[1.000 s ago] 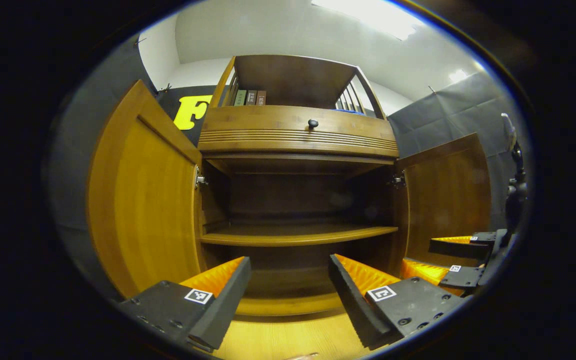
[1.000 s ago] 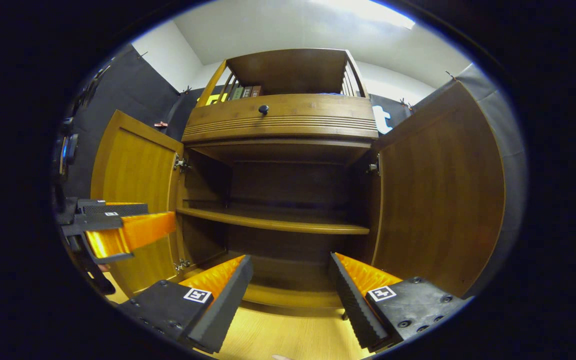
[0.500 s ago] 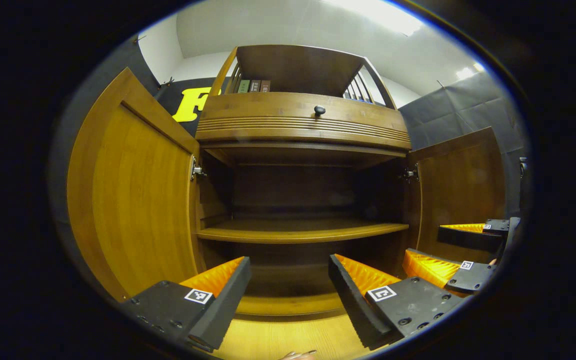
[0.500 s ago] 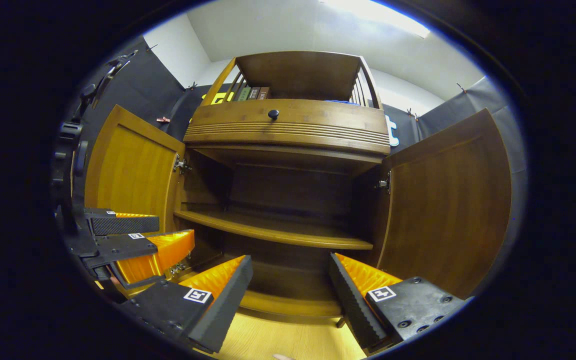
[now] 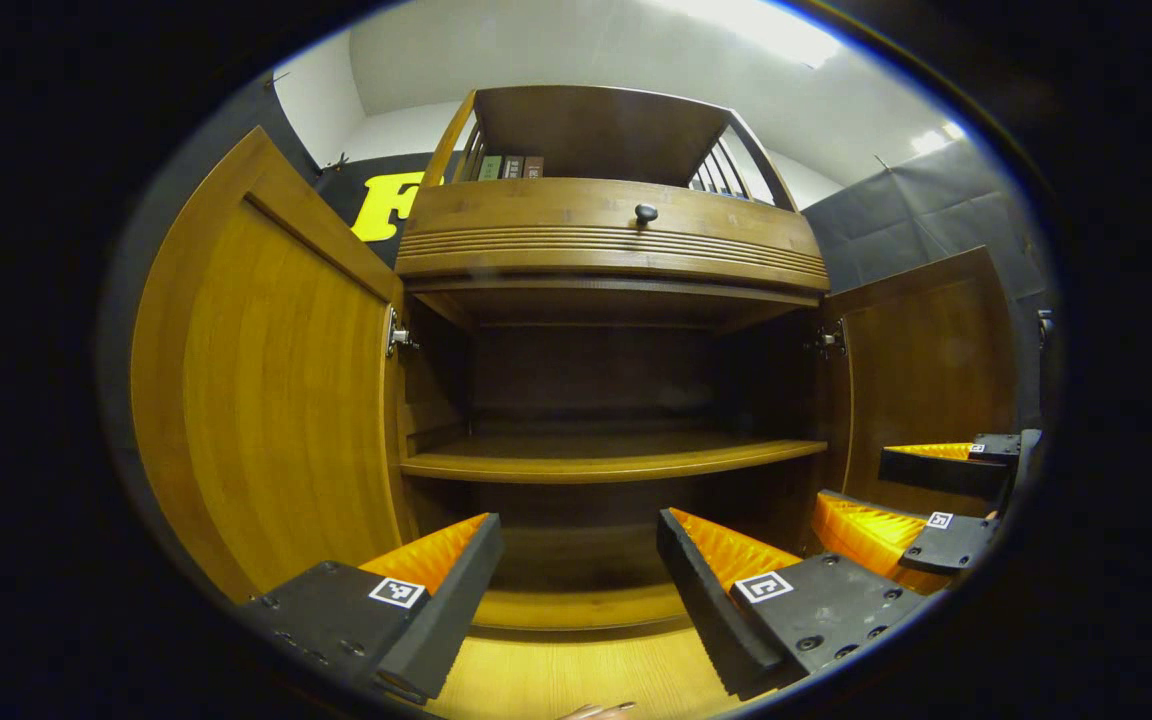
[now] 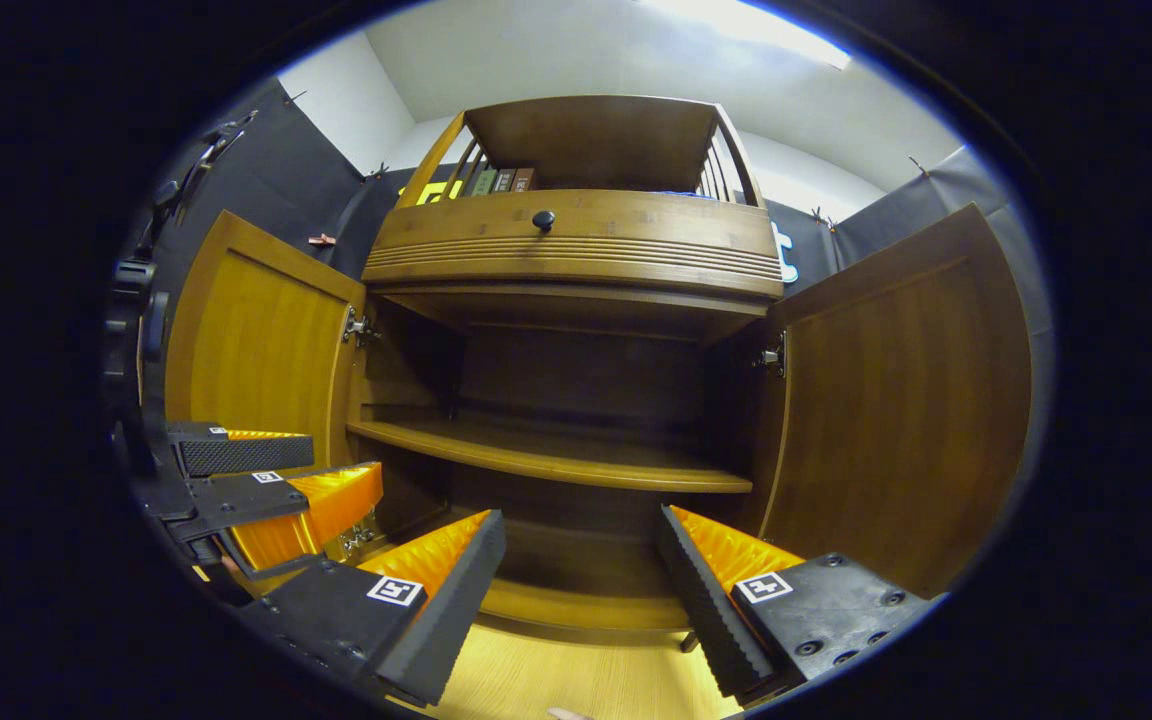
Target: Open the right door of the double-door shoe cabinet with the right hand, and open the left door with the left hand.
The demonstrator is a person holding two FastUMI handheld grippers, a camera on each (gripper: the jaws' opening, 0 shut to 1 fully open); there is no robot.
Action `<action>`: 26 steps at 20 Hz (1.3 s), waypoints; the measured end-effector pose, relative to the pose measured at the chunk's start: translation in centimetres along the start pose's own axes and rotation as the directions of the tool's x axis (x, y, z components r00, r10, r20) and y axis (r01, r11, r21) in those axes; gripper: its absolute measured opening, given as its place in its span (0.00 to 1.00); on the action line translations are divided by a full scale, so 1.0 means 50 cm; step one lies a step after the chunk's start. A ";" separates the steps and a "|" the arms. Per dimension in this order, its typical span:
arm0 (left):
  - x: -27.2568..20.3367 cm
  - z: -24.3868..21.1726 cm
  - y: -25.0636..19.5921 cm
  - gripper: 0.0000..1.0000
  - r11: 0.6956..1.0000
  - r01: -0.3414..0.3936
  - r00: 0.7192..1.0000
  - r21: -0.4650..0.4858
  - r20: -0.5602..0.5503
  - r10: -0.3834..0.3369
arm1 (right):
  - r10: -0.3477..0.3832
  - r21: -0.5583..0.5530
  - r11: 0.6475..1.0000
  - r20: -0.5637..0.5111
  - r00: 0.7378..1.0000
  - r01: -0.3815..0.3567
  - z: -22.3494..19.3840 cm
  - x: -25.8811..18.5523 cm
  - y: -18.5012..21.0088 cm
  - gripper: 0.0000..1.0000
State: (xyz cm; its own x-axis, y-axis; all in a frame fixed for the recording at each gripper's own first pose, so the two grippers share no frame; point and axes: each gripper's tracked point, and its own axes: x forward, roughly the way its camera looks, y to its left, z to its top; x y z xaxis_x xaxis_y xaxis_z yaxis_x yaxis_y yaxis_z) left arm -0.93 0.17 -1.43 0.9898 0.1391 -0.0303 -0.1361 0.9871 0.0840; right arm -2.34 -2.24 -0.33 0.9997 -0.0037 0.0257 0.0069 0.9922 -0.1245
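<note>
The wooden shoe cabinet (image 5: 606, 245) stands in front of me with both doors swung wide. Its left door (image 5: 276, 390) and right door (image 5: 931, 370) hang open, and the dark inside with one shelf (image 5: 606, 462) shows. My left gripper (image 5: 576, 575) is open with nothing between its fingers, low before the cabinet's base. In the right gripper view the left door (image 6: 261, 345) and right door (image 6: 901, 400) flank the same shelf (image 6: 556, 460). My right gripper (image 6: 581, 575) is open and holds nothing. The right gripper (image 5: 926, 500) appears at the far right of the left gripper view, the left gripper (image 6: 266, 480) at the far left of the right gripper view.
A drawer with a dark round knob (image 5: 646, 212) sits above the doors. On top is a railed shelf holding a few books (image 5: 511, 167). Pale wooden floor (image 5: 576, 675) lies under the grippers. Black cloth walls close in both sides.
Both views have shifted slightly; the cabinet looms a little larger and the left door fills more of the left gripper view. Both doors stay open, both grippers stay open.
</note>
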 end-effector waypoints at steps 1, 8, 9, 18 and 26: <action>0.000 -0.001 0.002 0.99 1.000 0.000 1.000 -0.002 0.000 0.000 | 0.001 0.001 1.000 -0.003 1.000 -0.001 0.000 0.001 0.000 0.97; 0.007 -0.005 0.005 0.97 1.000 0.001 1.000 -0.008 -0.002 -0.001 | 0.000 -0.005 1.000 -0.011 1.000 0.000 -0.008 0.006 0.009 0.97; 0.008 -0.006 0.006 0.97 1.000 0.002 1.000 -0.005 -0.004 -0.002 | 0.000 -0.006 1.000 -0.011 1.000 0.000 -0.009 0.006 0.010 0.97; 0.015 -0.005 0.010 0.99 1.000 -0.010 1.000 -0.009 -0.001 0.010 | -0.018 0.019 1.000 -0.012 1.000 0.018 -0.002 0.013 0.005 0.97; 0.024 0.004 0.010 0.99 1.000 -0.009 1.000 -0.009 0.021 0.009 | -0.054 0.064 0.997 0.010 0.999 0.053 0.017 0.015 -0.020 0.97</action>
State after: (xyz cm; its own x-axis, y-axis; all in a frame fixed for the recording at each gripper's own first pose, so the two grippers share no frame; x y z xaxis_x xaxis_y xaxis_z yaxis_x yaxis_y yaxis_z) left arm 0.21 0.83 -1.21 0.9892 0.1466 -0.0084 -0.1456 0.9864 0.0757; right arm -1.62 -3.14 0.65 0.9976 -0.0556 0.0425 0.0580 0.9966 -0.0589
